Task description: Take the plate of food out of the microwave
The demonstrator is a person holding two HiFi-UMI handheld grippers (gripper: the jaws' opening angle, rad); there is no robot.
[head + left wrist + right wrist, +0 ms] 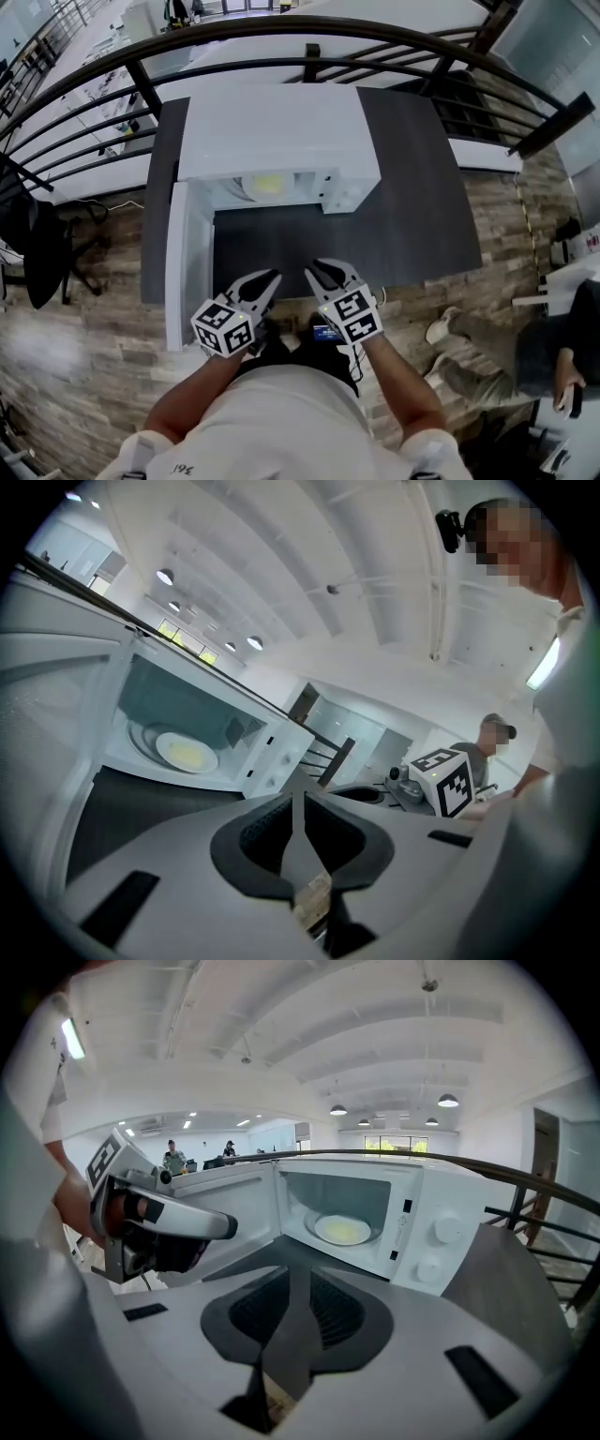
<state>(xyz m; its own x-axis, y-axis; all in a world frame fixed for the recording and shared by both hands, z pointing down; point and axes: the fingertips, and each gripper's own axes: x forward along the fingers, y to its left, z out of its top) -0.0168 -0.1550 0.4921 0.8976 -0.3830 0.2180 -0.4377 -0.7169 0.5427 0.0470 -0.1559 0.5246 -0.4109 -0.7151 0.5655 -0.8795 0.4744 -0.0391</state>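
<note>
**Both grippers empty at the table edge, plate waiting inside the microwave**

Fingers first: the left gripper [298, 799] shows its jaws a narrow slit apart with nothing between them. The right gripper [298, 1274] stands a touch wider, and it is empty too. From above, the 2 sit side by side over the near edge of the dark table [417, 220], noses toward the open microwave [277, 131] and well short of it. The plate [343, 1230], yellow food on it, lies flat on the turntable [137, 736] deep in the cavity, untouched.

Now the dangers. The plate offers only a thin, low rim, so jaws this narrow would likely have to open first. A shallow pinch on 1 side could tip the plate and send the food sliding. The turntable may also turn under a nudge and carry the rim away from the pads. The cavity mouth looks tight for 2 grippers at once, so a knock against its frame, or against each other, is a fair risk.

The door [175, 267] is swung out on the left, close to the left gripper's line in. A bump there could push it back toward the opening.

Further out, 2 dials [448, 1230] sit right of the cavity and a dark railing [281, 33] curves behind the table. An office chair [42, 244] stands off left and a seated person [553, 352] off right, both well apart. Nothing on the table lies between the grippers and the cavity.
</note>
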